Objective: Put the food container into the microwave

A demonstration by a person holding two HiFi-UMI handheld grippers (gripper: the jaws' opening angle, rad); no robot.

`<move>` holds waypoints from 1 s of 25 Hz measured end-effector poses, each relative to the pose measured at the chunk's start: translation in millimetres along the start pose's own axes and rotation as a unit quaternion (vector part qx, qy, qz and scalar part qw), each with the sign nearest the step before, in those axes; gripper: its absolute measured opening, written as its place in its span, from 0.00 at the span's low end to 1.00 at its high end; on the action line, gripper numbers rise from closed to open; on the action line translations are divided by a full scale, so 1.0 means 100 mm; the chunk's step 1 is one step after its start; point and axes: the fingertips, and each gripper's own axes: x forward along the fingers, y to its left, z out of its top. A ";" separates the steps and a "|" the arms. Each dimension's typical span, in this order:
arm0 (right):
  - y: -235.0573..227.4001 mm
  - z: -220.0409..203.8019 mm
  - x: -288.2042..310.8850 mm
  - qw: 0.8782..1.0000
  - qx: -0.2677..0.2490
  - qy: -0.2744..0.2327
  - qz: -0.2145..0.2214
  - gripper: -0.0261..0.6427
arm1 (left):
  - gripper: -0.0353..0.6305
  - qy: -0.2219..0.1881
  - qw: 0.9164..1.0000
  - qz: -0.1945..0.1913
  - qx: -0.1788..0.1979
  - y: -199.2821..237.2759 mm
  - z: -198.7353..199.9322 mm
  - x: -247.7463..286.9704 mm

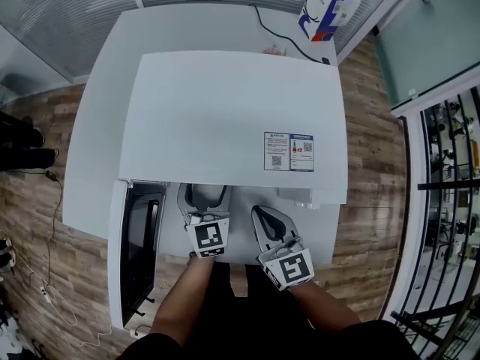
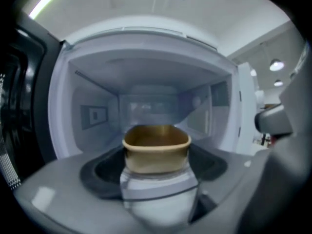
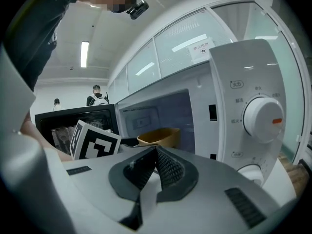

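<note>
The white microwave (image 1: 225, 118) stands with its door (image 1: 139, 246) swung open to the left. A tan food container (image 2: 156, 150) sits between the wide-spread jaws of my left gripper (image 2: 156, 168), which grips its sides at the mouth of the oven cavity (image 2: 146, 106). The microwave's top hides the container in the head view, where the left gripper (image 1: 204, 198) reaches under the front edge. From the right gripper view the container (image 3: 158, 136) shows just inside the opening. My right gripper (image 3: 156, 155) is shut and empty, held in front of the control panel (image 3: 258, 116).
The microwave rests on a white table (image 1: 97, 163). A white and blue box (image 1: 326, 10) and a black cable (image 1: 277, 32) lie at the back. The open door sticks out past the table's front left. Wooden floor surrounds the table.
</note>
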 end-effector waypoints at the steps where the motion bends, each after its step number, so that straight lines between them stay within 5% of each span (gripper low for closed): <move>1: -0.01 0.00 0.00 1.000 0.001 0.000 0.000 0.05 | 0.68 0.006 1.000 0.000 -0.001 -0.01 -0.01 0.02; 9: -0.03 0.09 -0.02 1.000 0.002 -0.010 0.000 0.05 | 0.75 0.036 0.999 -0.003 -0.009 -0.05 -0.08 0.05; 16: 0.00 0.30 -0.11 0.999 -0.015 -0.034 -0.014 0.05 | 0.74 0.006 1.000 -0.017 0.000 -0.13 0.18 -0.41; 20: 0.01 0.44 -0.20 0.998 -0.028 -0.053 -0.030 0.05 | 0.63 -0.033 0.999 -0.036 0.007 -0.23 0.48 -0.73; 25: 0.11 0.67 -0.31 0.995 -0.042 -0.080 -0.039 0.05 | 0.34 -0.070 0.997 -0.038 0.007 -0.23 0.82 -1.15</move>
